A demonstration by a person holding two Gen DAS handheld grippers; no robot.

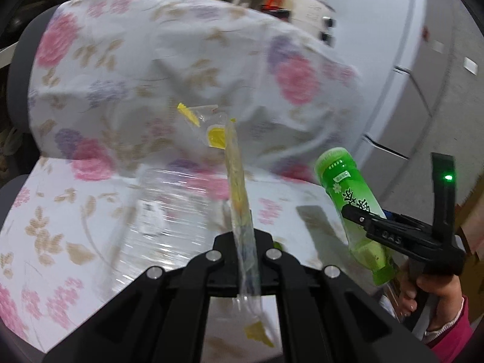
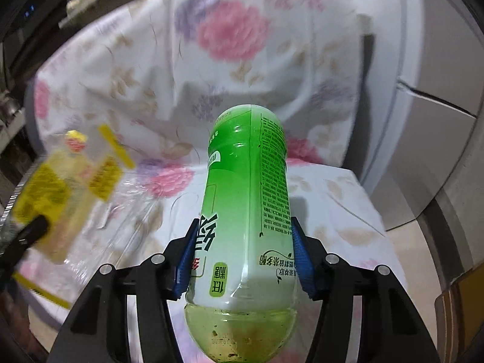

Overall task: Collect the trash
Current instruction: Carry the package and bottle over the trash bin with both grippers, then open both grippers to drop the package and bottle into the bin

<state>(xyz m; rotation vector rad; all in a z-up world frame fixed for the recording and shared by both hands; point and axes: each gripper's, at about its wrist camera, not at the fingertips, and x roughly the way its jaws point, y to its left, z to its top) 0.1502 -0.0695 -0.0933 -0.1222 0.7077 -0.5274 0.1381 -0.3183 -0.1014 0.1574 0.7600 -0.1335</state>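
So right now we've got both hands full. Our right gripper [image 2: 243,260] has its jaws clamped around the middle of a green tea bottle [image 2: 246,205], held base-forward with a bit of liquid pooled at the cap end. Our left gripper [image 1: 242,252] is pinched fully shut on a clear yellow-printed plastic wrapper [image 1: 239,199], which sticks up toward 12 o'clock. In the left wrist view the bottle sits out at 3 o'clock. An empty clear water bottle [image 1: 157,211] still lies on the floral-covered chair [image 1: 99,69], around 9 o'clock from the wrapper. What worries us: the wrapper is thin and slick, so a quick swing could slide it out. The bottle's smooth label could slip too, since its weight sits off-centre.
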